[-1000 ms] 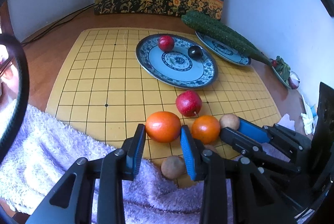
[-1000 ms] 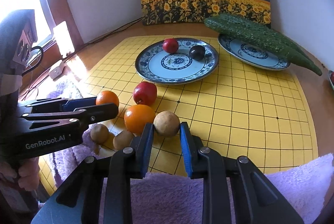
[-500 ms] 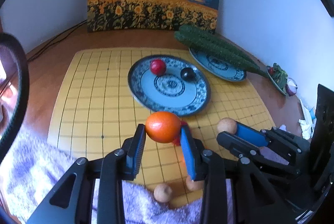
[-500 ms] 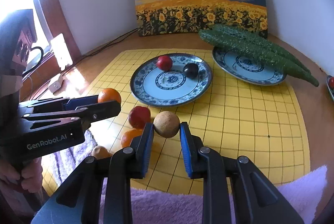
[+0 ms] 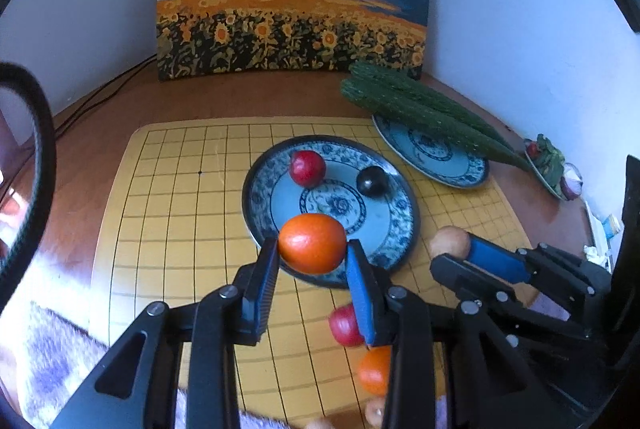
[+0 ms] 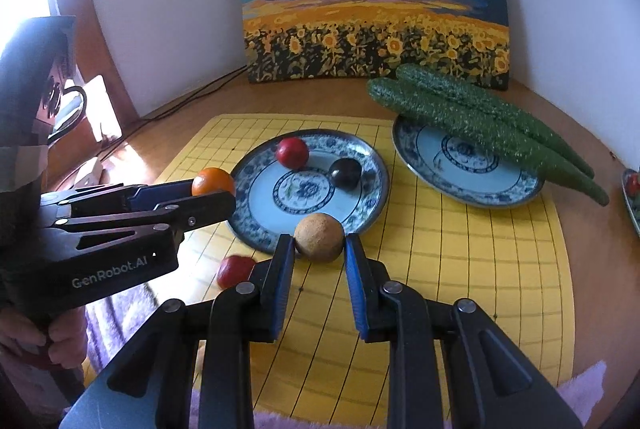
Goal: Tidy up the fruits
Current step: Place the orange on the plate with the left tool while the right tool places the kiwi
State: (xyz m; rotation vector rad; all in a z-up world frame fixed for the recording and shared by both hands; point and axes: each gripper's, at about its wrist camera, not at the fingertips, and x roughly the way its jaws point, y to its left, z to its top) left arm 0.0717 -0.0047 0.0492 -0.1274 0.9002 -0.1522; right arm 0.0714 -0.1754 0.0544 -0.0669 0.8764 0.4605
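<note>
An orange [image 5: 312, 243] was clamped between the pads of the left gripper [image 5: 313, 265] and held in the air over the near rim of the blue-patterned plate [image 5: 260, 205]. In the right wrist view the same orange [image 6: 213, 181] was seen at the tip of the left gripper [image 6: 208, 195], just beside the plate's [image 6: 372, 197] left edge. A round brown fruit [image 6: 319, 237] was pinched by the right gripper [image 6: 319, 257], w/ both pads pressed on its sides, in front of the plate's near rim; in the left wrist view it [image 5: 448, 241] was seen at the tip of the right gripper [image 5: 454, 255], just right of the plate.

On the plate a red fruit [image 5: 307, 168] and a dark plum [image 5: 372, 181] were lying apart from each other. Left on the yellow grid board [image 5: 172, 213], near the front edge, were a red apple [image 5: 344, 325], partly hidden behind a left gripper finger, and a second orange [image 5: 374, 369]; small brown fruit below them could not be made out well.

A second plate [image 6: 464, 169] was set at the board's far right corner, w/ two cucumbers [image 6: 480, 125] laid across its back rim. A sunflower painting [image 6: 372, 1] was propped vs. the wall behind. A purple towel [image 5: 52, 357] was lying at the near left.
</note>
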